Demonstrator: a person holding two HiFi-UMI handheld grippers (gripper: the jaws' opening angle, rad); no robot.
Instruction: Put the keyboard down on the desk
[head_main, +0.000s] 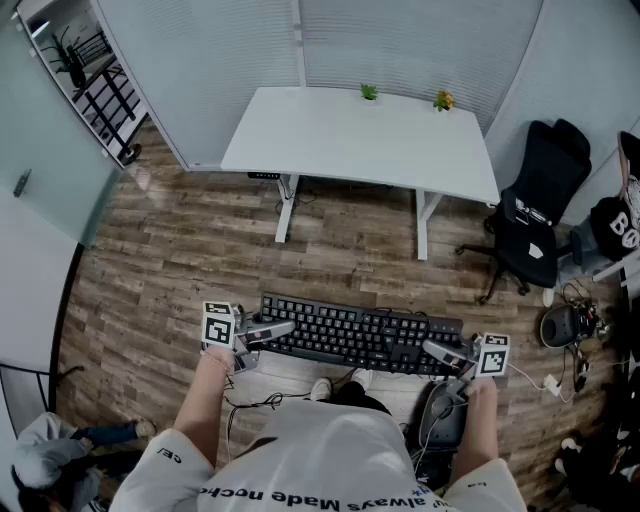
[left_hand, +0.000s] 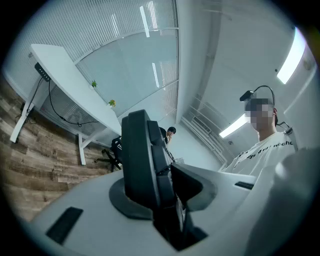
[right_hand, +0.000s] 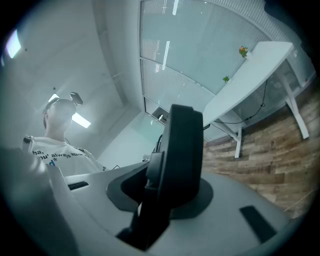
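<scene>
1. Currently the black keyboard (head_main: 360, 335) is up in the air, keys facing up and roughly level, over the wood-plank floor (head_main: 170, 270) just ahead of the person's shoes (head_main: 322, 388). Its right end sits slightly nearer the person than its left.
2. My left gripper (head_main: 268, 331) is clamped on the keyboard's left end. Its own view shows the board's edge standing between the jaws, pressed from both sides.
3. My right gripper (head_main: 442, 351) reads the same way: jaws closed onto the keyboard's right end, with the board's edge filling the gap in its own view.
4. The white worktop (head_main: 330, 140) stands farther ahead, against the slatted wall. The keyboard is well apart from it and not above it.
5. At the worktop's far edge I note two small plants, a green plant (head_main: 369, 92) and a yellow-topped plant (head_main: 443, 100), near each other.
6. A black office chair (head_main: 528, 235) stands on the floor to the right of the worktop.
7. Loose cables (head_main: 255, 402) lie on the floor near the person's feet, below the keyboard's left half.
</scene>
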